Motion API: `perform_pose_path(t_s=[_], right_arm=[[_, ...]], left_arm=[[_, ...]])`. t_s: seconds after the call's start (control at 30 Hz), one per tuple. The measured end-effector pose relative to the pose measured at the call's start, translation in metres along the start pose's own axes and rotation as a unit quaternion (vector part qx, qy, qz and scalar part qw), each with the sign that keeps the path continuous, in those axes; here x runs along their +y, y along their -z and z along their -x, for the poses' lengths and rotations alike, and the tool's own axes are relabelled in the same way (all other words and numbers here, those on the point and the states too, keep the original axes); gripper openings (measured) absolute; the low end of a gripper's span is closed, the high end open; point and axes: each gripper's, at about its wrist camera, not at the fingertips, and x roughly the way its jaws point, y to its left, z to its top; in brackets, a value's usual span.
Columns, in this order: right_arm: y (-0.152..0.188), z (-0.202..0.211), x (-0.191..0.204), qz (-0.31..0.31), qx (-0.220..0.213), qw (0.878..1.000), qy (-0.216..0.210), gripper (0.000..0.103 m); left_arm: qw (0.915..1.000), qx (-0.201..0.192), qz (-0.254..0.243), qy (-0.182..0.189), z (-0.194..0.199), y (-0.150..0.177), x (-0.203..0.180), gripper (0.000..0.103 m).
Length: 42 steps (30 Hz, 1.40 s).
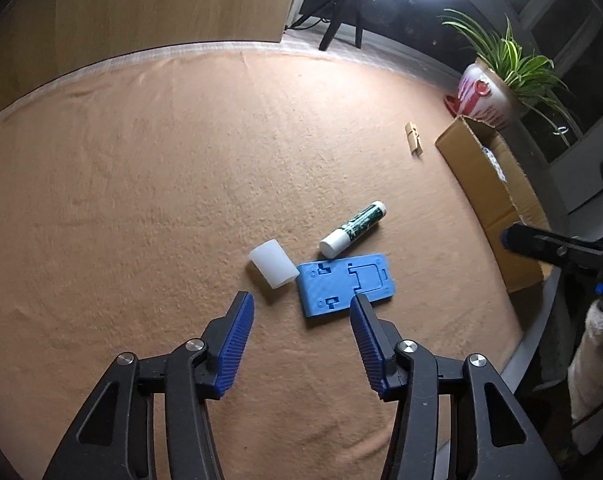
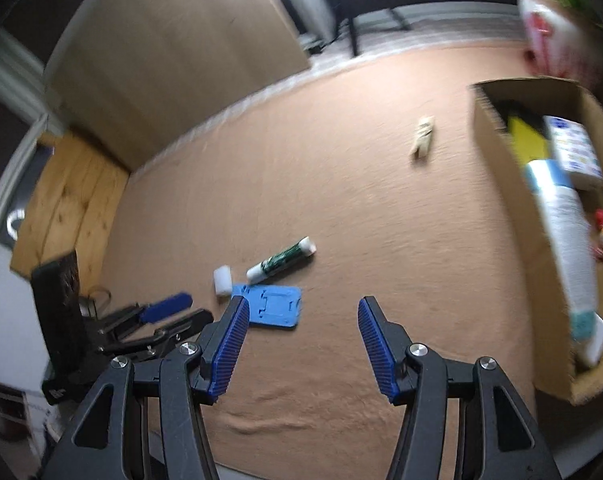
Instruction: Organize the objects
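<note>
- left claw [image 1: 301,302], nearest to its own camera: jaws partly open with nothing between them, hanging over the peach cloth of the worktop [image 1: 141,200]. in the right wrist view it shows low at the left edge [image 2: 181,312].
- right claw [image 2: 303,306]: jaws likewise partly open and empty, over bare cloth to the right of the small cluster.
- just beyond the left claw's tips lies the blue plastic plate [image 1: 347,284], flat on the cloth; the right-hand fingertip overlaps its near edge in the picture, but i cannot tell whether it touches.
- risk, as i judge it: closing from here would catch only the plate's edge, and a thin flat piece on soft cloth may slide or tip up rather than lift.
- the white cap [image 1: 272,265] lies on its side just left of the plate, ahead of the left finger. it is round, so a glancing finger could roll it away.
- the glue stick [image 1: 353,229] lies a little further, angled away from the plate's far edge, uncapped end near the plate. it too could roll if nudged.
- a wooden clothespin [image 1: 413,139] lies well apart, further back.
- the cardboard box [image 1: 489,200] stands at the right edge of the worktop, already holding items; probably the goal, and a loose grip could drop something on the way over.
</note>
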Motion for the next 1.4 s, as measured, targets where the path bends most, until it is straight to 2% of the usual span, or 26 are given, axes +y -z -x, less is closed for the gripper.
perform_pose_path(t_s=[0.23,0.33,0.4,0.47,0.57,0.8,0.9,1.07,1.27,1.4], right_arm=[[-0.006,-0.042,0.014,0.075,0.06,0.995,-0.014,0.044],[-0.013,-0.056,0.013,0.079,0.08,0.993,-0.022,0.044],[-0.017,-0.063,0.012,0.079,0.088,0.993,-0.027,0.042],[-0.02,-0.067,0.015,0.089,0.091,0.991,-0.029,0.039],[-0.021,-0.074,0.016,0.103,0.094,0.99,-0.021,0.039],[-0.03,-0.088,0.008,0.063,0.124,0.988,-0.063,0.039],[-0.034,-0.097,0.01,0.051,0.13,0.989,-0.053,0.037],[-0.047,-0.105,0.008,-0.009,0.122,0.991,-0.046,0.036],[-0.053,-0.113,0.032,0.029,0.114,0.993,-0.001,0.035],[-0.059,-0.119,0.036,0.003,0.114,0.993,-0.002,0.035]], left_arm=[[0.9993,-0.007,0.035,-0.011,-0.011,-0.008,0.002,0.053],[0.9985,-0.004,0.051,-0.017,-0.021,-0.012,0.002,0.052],[0.9981,-0.002,0.058,-0.02,-0.025,-0.014,0.002,0.049],[0.9979,0.0,0.061,-0.023,-0.03,-0.016,0.001,0.041],[0.9975,0.003,0.064,-0.029,-0.034,-0.018,0.002,0.041],[0.9973,0.012,0.064,-0.033,-0.042,-0.022,0.002,0.04],[0.997,0.011,0.069,-0.034,-0.044,-0.025,0.002,0.04],[0.9971,0.008,0.061,-0.045,-0.047,-0.029,-0.001,0.033],[0.997,0.003,0.05,-0.059,-0.045,-0.029,0.002,0.024],[0.997,0.0,0.056,-0.054,-0.041,-0.028,0.009,0.024]])
